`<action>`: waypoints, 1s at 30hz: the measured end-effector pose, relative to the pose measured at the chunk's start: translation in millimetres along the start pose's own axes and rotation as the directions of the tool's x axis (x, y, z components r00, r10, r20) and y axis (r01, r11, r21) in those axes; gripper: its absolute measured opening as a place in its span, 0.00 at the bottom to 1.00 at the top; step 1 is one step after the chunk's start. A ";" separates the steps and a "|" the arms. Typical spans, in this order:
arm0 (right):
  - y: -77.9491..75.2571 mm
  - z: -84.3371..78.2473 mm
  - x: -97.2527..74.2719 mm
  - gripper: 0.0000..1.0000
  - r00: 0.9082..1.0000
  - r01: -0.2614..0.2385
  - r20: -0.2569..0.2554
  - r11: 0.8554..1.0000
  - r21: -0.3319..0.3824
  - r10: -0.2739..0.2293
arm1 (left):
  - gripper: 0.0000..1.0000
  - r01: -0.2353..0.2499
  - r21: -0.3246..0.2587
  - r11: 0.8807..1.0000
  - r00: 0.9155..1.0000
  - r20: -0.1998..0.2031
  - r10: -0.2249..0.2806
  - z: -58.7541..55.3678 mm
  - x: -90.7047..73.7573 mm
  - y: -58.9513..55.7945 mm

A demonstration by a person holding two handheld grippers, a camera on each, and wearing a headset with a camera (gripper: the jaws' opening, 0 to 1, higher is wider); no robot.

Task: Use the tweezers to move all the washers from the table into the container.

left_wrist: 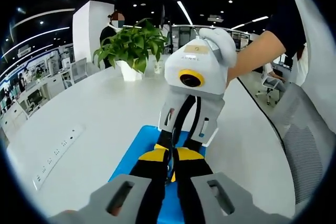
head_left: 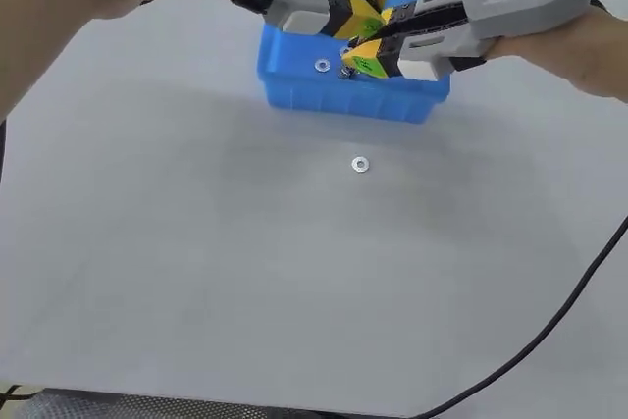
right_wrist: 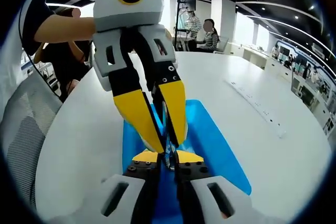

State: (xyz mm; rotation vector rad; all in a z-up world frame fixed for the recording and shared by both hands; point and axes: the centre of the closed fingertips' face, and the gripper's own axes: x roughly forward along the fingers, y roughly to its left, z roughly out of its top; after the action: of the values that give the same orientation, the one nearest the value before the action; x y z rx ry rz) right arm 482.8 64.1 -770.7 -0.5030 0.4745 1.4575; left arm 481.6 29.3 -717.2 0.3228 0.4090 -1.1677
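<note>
So far one washer lies inside the blue container, while a second washer waits on the table near the container's front wall, so I judge the task as partly done. The left gripper and the right gripper meet above the container, both with jaws nearly closed on a thin metal piece that I take for the tweezers. Whether its tips are pressed or spread, I cannot tell.
</note>
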 end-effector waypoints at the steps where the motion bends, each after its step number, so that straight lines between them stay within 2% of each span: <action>1: -0.1 0.3 0.1 0.11 1.000 0.002 0.001 1.000 0.000 -0.002 | 0.08 0.000 0.001 1.000 1.000 0.003 0.000 0.4 -0.6 0.1; 6: 0.0 3.6 -0.4 0.12 1.000 0.017 0.008 1.000 -0.001 -0.017 | 0.07 -0.011 0.013 1.000 1.000 0.014 0.011 3.6 -2.6 2.3; 9: 1.1 3.4 -0.9 0.15 1.000 0.021 0.007 1.000 0.005 -0.021 | 0.07 -0.010 0.012 1.000 0.999 0.040 0.010 9.9 -3.8 2.1; 14: -3.1 3.8 -4.0 0.16 0.999 0.036 0.018 0.999 0.008 -0.036 | 0.07 -0.017 0.030 0.999 0.999 0.034 0.016 10.1 -3.8 2.8; 19: -8.4 3.9 -7.2 0.22 0.998 0.058 0.020 0.998 0.003 -0.058 | 0.07 -0.027 0.040 0.999 0.999 0.040 0.025 13.0 -7.5 4.3; 21: -7.2 5.6 -9.0 0.23 0.998 0.063 0.020 0.998 0.004 -0.063 | 0.07 -0.036 0.035 0.999 0.998 0.054 0.034 16.1 -10.3 6.6; 25: -4.6 7.1 -12.8 0.27 0.997 0.076 0.020 0.997 0.010 -0.076 | 0.07 -0.056 0.039 0.998 0.997 0.053 0.054 16.6 -14.6 10.3; 30: -1.1 4.8 -23.3 0.33 0.994 0.106 0.019 0.994 0.009 -0.106 | 0.07 -0.068 0.041 0.997 0.996 0.056 0.066 19.9 -22.7 9.2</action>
State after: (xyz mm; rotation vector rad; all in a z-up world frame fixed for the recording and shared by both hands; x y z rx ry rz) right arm 482.6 48.1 -753.0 -0.4994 0.4315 1.3568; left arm 485.4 42.1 -688.6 0.3390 0.3235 -1.1186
